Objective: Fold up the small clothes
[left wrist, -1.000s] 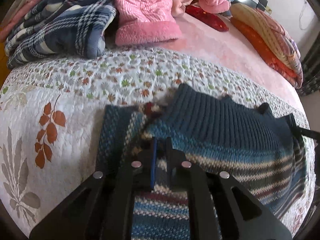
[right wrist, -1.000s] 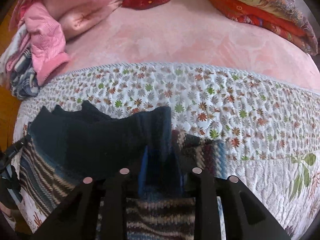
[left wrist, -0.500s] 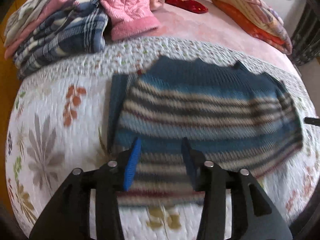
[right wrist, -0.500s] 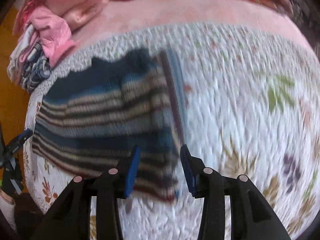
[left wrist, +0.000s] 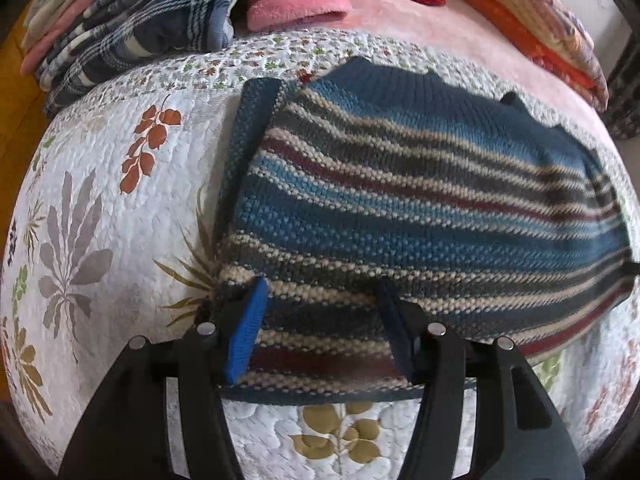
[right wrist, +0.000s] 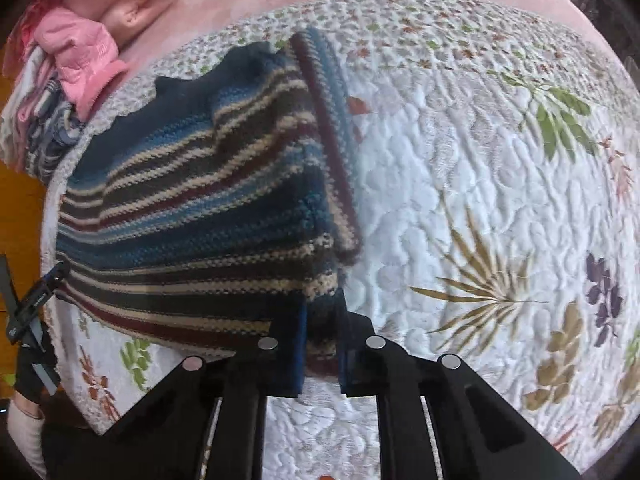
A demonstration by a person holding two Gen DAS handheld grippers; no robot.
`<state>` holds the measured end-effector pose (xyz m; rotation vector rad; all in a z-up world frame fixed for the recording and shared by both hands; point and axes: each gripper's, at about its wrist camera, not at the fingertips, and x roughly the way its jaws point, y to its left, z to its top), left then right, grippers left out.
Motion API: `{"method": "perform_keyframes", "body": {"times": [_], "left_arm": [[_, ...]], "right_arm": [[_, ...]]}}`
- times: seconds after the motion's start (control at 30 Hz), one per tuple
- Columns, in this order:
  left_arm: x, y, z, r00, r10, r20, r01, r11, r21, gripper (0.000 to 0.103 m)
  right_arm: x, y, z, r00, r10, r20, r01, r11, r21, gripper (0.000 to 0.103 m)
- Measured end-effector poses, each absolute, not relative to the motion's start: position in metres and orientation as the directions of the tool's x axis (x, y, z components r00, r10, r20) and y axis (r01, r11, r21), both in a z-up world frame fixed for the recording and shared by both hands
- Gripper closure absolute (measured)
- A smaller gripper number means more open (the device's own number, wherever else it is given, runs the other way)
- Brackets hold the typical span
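On the quilted bedspread [left wrist: 100, 184] one striped knit sweater [left wrist: 420, 200] lay flat, its sleeves apparently tucked under and one fold made; a further fold seemed left. The left gripper [left wrist: 320, 328] stood open over the near hem. The right gripper [right wrist: 322, 344] was nipped on the sweater's near corner. Two grippers, one sweater, one heap of unfolded clothes [left wrist: 168, 12] beyond.

No legible text, label, brand, number or sign appears on any item in either view.
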<state>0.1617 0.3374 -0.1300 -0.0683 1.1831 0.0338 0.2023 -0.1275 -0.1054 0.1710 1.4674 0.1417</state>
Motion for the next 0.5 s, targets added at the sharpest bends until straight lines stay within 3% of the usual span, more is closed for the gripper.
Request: {"method": "perform_keyframes", "body": {"times": [0.5], "left_arm": [[0.163, 0.335, -0.138, 0.379, -0.002, -0.925, -0.037, 0.999, -0.017, 0.044]], "right_arm": [[0.205, -0.129, -0.134, 0.047, 0.145, -0.988, 0.024, 0.989, 0.147, 0.089]]}}
